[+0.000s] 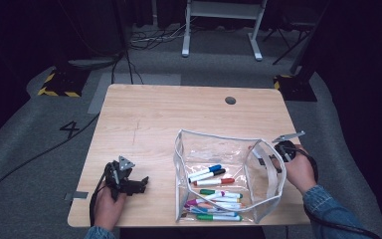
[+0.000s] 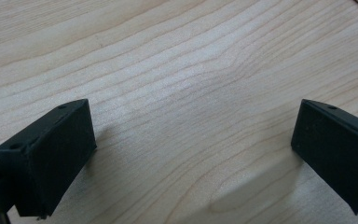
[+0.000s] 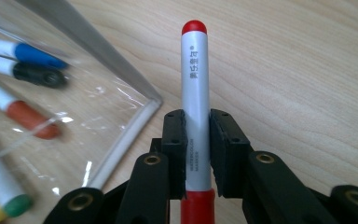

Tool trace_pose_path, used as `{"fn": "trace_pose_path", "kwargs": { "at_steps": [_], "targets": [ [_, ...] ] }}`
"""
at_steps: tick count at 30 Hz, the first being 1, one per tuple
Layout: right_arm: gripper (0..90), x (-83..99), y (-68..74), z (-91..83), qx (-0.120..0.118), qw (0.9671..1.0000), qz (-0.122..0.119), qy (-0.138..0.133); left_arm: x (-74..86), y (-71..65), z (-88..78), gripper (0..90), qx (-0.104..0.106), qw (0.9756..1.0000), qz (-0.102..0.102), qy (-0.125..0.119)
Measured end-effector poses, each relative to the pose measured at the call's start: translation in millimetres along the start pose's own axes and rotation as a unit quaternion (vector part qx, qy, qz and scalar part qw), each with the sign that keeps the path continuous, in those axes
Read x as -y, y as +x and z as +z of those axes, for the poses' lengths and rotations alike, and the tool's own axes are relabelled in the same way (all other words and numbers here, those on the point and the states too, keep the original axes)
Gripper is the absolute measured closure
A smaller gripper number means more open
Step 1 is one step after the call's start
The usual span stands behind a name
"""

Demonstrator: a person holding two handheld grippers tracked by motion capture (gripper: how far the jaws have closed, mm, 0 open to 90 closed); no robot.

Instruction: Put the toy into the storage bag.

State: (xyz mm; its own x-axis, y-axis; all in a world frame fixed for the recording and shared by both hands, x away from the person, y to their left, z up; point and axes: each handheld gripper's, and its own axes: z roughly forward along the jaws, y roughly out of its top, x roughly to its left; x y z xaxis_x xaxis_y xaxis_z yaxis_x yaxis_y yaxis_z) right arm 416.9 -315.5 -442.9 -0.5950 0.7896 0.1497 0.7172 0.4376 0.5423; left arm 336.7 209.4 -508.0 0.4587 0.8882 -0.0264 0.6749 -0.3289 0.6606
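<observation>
Red marker (image 3: 196, 116) in right claw (image 3: 197, 122)

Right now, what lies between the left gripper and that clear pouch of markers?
Only bare wooden table separates the left gripper from the clear pouch, as the high view shows.

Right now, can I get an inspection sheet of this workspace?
Surface: wooden table, round hole near far edge.
Job's things: red marker; clear pouch holding several markers.
Clutter: nothing seen.
Grippers: right gripper clamps the red marker beside the pouch; left gripper open over bare wood.
Cables: gripper cable; floor cables.
Surroundings: grey carpet, white frame.
</observation>
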Motion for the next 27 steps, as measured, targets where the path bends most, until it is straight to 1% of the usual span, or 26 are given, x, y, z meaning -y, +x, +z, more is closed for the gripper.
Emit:
{"fn": "trace_pose_path", "kwargs": {
  "at_steps": [2,5,10,18,21,27],
  "targets": [
    [77.0,-2.7,0.1,-10.3,-0.008,0.9998,-0.003,-0.017,-0.2,0.0,0.1,0.0,0.0,1.0,0.0,0.0],
    [77.0,-6.9,3.1,-27.3,-0.015,0.9995,0.001,-0.029,-0.7,0.5,0.4,0.0,-0.002,1.0,0.003,-0.001],
    [77.0,-13.7,9.9,-52.5,-0.013,0.9988,-0.009,-0.047,-0.9,0.2,0.6,0.0,0.0,1.0,0.0,0.001],
    [77.0,-27.4,25.8,-91.1,-0.009,0.9965,-0.034,-0.076,-0.7,-0.5,1.0,0.0,-0.003,1.0,-0.002,-0.002],
    [77.0,-31.9,32.4,-102.5,-0.012,0.9955,-0.043,-0.083,-0.9,-0.5,1.1,0.0,-0.003,1.0,-0.002,-0.002],
    [77.0,-43.4,48.5,-124.4,-0.012,0.9928,-0.07,-0.096,-0.9,-0.5,1.2,0.0,-0.003,1.0,-0.002,-0.002]
  ]
}}
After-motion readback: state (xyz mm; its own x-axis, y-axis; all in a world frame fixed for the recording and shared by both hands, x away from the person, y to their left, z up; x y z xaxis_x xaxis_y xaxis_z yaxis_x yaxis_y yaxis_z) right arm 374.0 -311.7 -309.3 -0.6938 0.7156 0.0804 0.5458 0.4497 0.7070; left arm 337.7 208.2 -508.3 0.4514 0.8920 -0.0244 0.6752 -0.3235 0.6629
